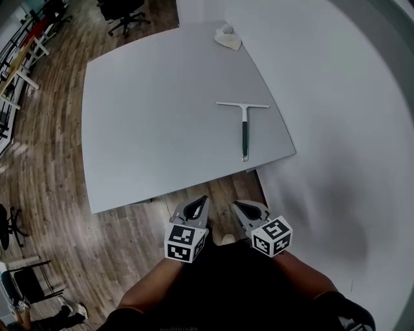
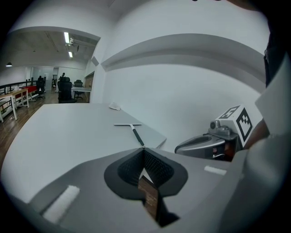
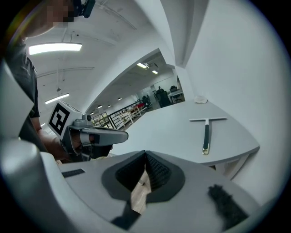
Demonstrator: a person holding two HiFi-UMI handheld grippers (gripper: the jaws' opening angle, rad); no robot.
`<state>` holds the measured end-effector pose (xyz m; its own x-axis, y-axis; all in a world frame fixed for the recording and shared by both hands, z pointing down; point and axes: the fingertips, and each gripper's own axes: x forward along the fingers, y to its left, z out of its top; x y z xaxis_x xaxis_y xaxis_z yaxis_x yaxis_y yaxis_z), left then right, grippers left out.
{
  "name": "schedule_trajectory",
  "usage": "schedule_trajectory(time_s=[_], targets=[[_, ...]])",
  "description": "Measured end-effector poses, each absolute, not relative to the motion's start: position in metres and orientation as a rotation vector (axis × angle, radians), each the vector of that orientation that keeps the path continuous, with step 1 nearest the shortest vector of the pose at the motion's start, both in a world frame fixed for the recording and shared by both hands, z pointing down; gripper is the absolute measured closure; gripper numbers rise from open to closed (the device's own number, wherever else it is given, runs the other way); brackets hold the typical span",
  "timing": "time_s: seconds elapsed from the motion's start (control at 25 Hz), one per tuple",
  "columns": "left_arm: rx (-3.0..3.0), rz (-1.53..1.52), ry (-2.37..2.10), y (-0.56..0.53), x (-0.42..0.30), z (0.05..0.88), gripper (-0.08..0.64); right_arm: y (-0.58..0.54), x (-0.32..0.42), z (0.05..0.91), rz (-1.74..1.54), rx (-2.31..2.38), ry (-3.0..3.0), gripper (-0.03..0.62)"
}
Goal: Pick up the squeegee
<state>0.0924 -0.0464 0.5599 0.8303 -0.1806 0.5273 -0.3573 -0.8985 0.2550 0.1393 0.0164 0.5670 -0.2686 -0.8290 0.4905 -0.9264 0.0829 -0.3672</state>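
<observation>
The squeegee [image 1: 244,127] lies flat near the right front corner of the grey table [image 1: 149,116], its thin blade away from me and its dark handle pointing toward me. It also shows in the left gripper view as the squeegee [image 2: 134,131] and in the right gripper view as the squeegee [image 3: 206,134]. My left gripper [image 1: 200,201] and right gripper [image 1: 238,205] hang side by side over the wooden floor, short of the table's front edge. Each one is shut, with nothing between its jaws. The left gripper [image 2: 144,150] and right gripper [image 3: 145,154] both point toward the table.
A crumpled white cloth [image 1: 228,39] rests at the table's far right corner. A white wall [image 1: 336,129] runs along the table's right side. Office chairs [image 1: 126,16] and desks [image 1: 19,64] stand beyond on the wooden floor [image 1: 52,194].
</observation>
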Motion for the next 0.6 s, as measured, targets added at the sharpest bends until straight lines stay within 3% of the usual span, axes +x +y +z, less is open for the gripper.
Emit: schedule_trajectory(time_s=[0.6], targets=[[2.725,0.668,-0.260,-0.140,0.117,0.541,0.554,-0.071,0.167,0.553,0.931,1.971,-2.070,0.586]])
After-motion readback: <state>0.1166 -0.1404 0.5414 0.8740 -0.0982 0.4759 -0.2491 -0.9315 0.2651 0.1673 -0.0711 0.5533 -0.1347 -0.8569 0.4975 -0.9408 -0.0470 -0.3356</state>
